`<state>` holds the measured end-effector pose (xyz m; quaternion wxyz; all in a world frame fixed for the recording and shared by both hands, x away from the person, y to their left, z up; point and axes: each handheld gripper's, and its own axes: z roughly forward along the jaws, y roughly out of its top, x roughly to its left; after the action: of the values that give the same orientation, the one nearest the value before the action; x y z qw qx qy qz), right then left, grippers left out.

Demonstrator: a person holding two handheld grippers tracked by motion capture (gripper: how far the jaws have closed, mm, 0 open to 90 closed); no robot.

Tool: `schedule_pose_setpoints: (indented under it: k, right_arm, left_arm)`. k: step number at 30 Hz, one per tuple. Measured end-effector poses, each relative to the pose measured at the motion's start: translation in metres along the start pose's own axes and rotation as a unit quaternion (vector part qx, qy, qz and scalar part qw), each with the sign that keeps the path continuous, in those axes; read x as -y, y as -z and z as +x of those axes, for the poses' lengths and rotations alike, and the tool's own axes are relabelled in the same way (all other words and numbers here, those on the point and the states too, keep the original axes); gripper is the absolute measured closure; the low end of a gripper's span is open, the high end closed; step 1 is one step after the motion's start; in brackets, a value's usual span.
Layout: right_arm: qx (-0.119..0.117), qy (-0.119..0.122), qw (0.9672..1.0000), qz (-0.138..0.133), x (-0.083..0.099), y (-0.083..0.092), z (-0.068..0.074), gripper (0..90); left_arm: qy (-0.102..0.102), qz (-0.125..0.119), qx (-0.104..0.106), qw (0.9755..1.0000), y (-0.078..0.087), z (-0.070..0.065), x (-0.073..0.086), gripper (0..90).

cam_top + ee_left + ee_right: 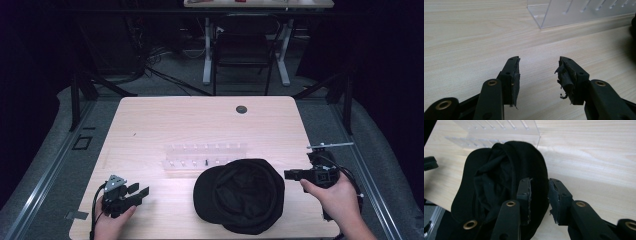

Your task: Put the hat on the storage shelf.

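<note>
We lose the black cap (499, 187) at six o'clock, cut by the right gripper view's bottom edge, its rim hidden behind the right tool (539, 195). The clear rack (584, 12) runs off at twelve o'clock; its small dark piece (206, 162) is too tiny to identify.

Lab-like workroom, black metal frame (80, 85), floor cables (160, 75), plain wooden table (150, 120), dark surroundings

Matt cloth cap (240, 196); pale wood table (150, 125)
</note>
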<state>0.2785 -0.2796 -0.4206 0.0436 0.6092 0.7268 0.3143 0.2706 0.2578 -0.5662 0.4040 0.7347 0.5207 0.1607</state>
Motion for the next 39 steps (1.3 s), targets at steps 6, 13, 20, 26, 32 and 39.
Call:
schedule_pose_setpoints:
  k: [6, 13, 20, 26, 32, 39]
  right_arm:
    - [0.001, 0.01, 0.9998, 0.018, -0.002, -0.002, 0.004, 70.3]
    - [0.011, 0.014, 0.999, 0.041, -0.002, -0.007, 0.009, 69.1]
    - [0.01, 0.019, 0.9983, 0.054, -0.001, -0.01, 0.014, 68.9]
    - [0.023, 0.027, 0.9961, 0.08, 0.001, -0.019, 0.016, 70.7]
    - [0.034, 0.02, 0.9945, 0.097, 0.0, -0.026, 0.018, 71.9]
    - [0.04, 0.012, 0.9929, 0.112, -0.002, -0.029, 0.016, 74.4]
  left_arm:
    - [-0.002, -0.001, 0.001, 1.0, -0.001, -0.002, 0.001, 51.9]
    - [-0.003, 0.0, 0.003, 1.0, -0.002, -0.002, 0.001, 51.6]
    - [-0.002, 0.001, 0.003, 1.0, -0.001, -0.001, 0.0, 51.6]
    - [-0.001, 0.001, 0.003, 1.0, 0.0, 0.0, 0.0, 51.6]
    - [0.0, 0.002, 0.003, 1.0, 0.0, 0.001, 0.0, 51.6]
    - [0.001, -0.001, -0.001, 1.0, 0.0, 0.001, 0.0, 51.6]
